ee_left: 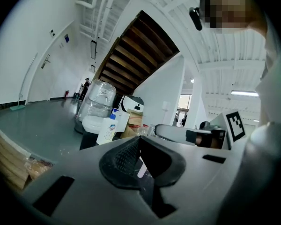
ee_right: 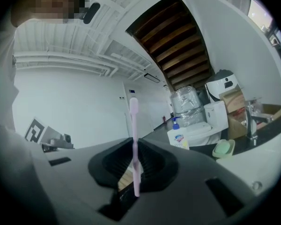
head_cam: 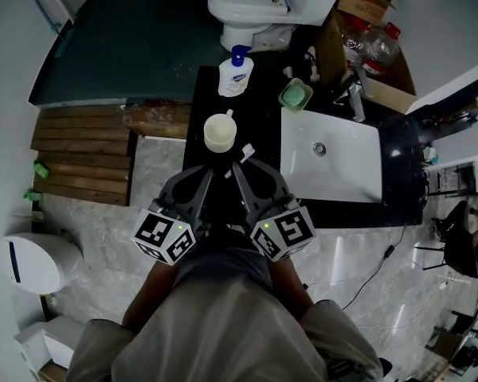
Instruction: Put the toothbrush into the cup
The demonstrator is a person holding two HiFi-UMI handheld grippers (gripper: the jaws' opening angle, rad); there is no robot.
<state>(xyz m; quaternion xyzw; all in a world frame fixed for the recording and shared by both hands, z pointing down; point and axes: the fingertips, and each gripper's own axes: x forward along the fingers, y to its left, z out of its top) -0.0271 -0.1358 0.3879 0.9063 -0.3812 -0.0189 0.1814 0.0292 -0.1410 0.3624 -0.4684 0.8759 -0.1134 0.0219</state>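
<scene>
A black counter (head_cam: 259, 114) carries a white pump bottle of hand soap (head_cam: 236, 72) with a blue top, upright at its far left corner. A green soap dish (head_cam: 295, 95) sits near the far edge, just beside the far left corner of the white sink (head_cam: 346, 177), which fills the counter's right part. A chrome faucet (head_cam: 355, 100) stands at the sink's far side. Beyond the far edge are a white toilet (head_cam: 251, 6) and a cardboard box (head_cam: 386, 94) holding clear plastic bottles (head_cam: 378, 44). Wooden steps (head_cam: 84, 156) lie left of the counter, and a white bin (head_cam: 32, 261) stands on the floor nearby.
</scene>
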